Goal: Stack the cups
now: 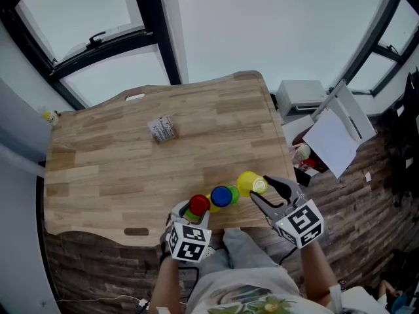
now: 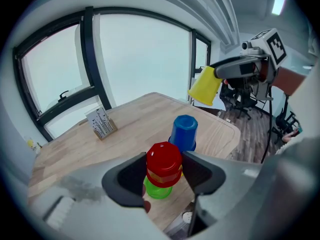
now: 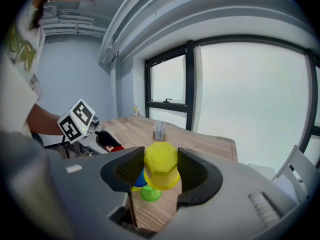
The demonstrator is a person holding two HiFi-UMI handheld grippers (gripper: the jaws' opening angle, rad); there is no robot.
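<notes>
Near the front edge of the desk (image 1: pixel 98 175), your left tool (image 2: pixel 163 170) clamps an upturned red cup (image 2: pixel 163 158) directly over a green cup (image 2: pixel 158 190). Just beside them stands an upturned blue cup (image 2: pixel 184 130). Your right tool (image 3: pixel 161 173) grips a yellow cup (image 3: pixel 161 160), raised clear of the desk. Farther back sits a small card holder (image 1: pixel 162 129).

Office-type room. Black-framed windows (image 1: pixel 98 44) span the upper frame. Wooden table (image 1: pixel 131 169) at centre, plank floor (image 1: pixel 366 195) at right. Swivel chairs (image 2: pixel 245 101) at right of the left gripper view. Exposed ceiling pipes (image 3: pixel 75 21) upper left.
</notes>
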